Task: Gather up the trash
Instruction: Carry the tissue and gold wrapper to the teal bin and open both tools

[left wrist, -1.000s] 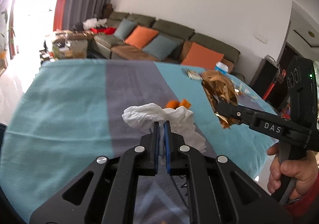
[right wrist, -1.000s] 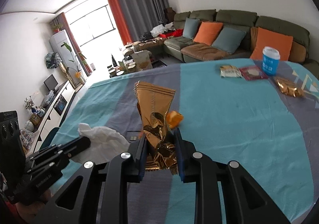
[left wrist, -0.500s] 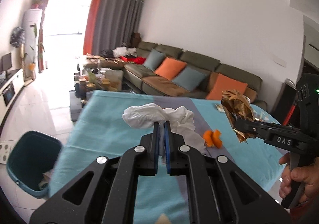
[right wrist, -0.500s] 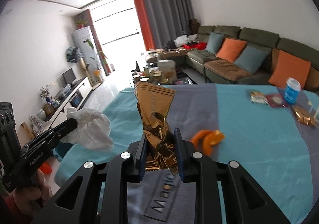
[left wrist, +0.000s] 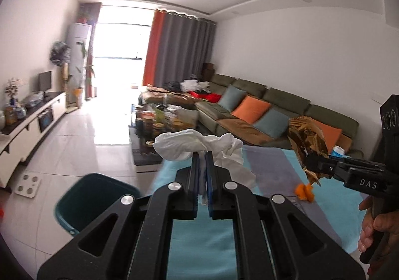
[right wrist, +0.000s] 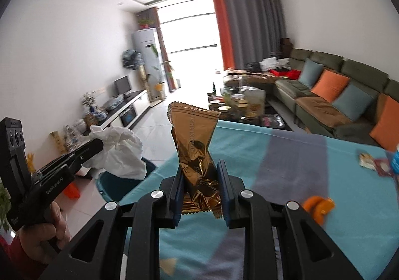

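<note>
Trash is held in both tongs above the near edge of a table (left wrist: 279, 162) covered in a teal and grey cloth. Left tongs (left wrist: 202, 155) are closed tight on a crumpled white tissue (left wrist: 179, 144), which bunches out beyond the black fingers and hangs a little to the right. Right tongs (right wrist: 200, 170) are partly closed, pinching the lower end of a gold foil wrapper (right wrist: 193, 135) that stands upright between the blue pads. In the left view the right tongs reach in from the right edge, gripped by a hand (left wrist: 376, 225), with the wrapper (left wrist: 308, 140) at their tip. In the right view the left tongs enter from the left with the tissue (right wrist: 119, 152), also held by a hand (right wrist: 42, 232) in a red sleeve. A dark teal bin (left wrist: 92, 195) stands on the tiled floor just beyond the table's left corner, below and left of the tissue. Orange peel (right wrist: 318, 206) lies on the cloth to the right. A few flat packets (right wrist: 371, 162) rest near the far right edge. Behind are a green sofa (left wrist: 274, 103) with orange and blue cushions, grey and orange curtains, and a bright window.
</note>
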`<state>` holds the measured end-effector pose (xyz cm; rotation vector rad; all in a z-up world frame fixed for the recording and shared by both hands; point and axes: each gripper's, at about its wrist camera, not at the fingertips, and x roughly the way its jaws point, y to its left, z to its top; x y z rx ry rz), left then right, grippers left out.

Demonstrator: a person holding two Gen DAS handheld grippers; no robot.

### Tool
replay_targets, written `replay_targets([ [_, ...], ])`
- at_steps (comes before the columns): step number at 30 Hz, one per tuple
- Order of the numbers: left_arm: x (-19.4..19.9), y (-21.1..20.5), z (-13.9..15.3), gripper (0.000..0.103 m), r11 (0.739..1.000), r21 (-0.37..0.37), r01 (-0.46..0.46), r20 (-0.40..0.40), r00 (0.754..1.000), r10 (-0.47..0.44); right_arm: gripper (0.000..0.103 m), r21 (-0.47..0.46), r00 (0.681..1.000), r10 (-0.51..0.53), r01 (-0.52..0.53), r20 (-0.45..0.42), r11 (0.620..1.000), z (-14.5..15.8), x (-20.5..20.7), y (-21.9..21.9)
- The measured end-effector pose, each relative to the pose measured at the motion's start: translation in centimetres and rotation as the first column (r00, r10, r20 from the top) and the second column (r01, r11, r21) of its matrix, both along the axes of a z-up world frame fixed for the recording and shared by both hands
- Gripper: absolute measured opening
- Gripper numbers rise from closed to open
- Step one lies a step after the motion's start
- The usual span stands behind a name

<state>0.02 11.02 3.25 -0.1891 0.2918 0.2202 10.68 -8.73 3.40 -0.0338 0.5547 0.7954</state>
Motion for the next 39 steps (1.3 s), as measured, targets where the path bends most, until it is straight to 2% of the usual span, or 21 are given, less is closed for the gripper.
replay_targets([
  [9,-3.6,3.6,1.4,0.006,0.991,0.018,-0.129,0.002,0.992,0.129,0.023,-0.014,0.988,0.154,-0.154,0.027,0.988,1.2,-0.6,5.9],
  [18,-5.7,8.0,0.5,0.006,0.969,0.011,-0.246,-0.050,0.968,0.247,0.023,-0.053,0.955,0.298,-0.298,-0.008,0.953,0.9,-0.3,13.2],
  [23,-6.0,10.2,-0.6,0.006,0.955,0.015,-0.295,-0.088,0.951,0.295,0.023,-0.083,0.940,0.337,-0.340,-0.053,0.937,-0.4,0.3,16.8],
  [39,-1.5,17.0,-7.3,0.006,0.929,-0.026,-0.368,-0.245,0.904,0.351,0.024,-0.220,0.893,0.406,-0.443,-0.196,0.869,-6.0,0.9,26.0],
])
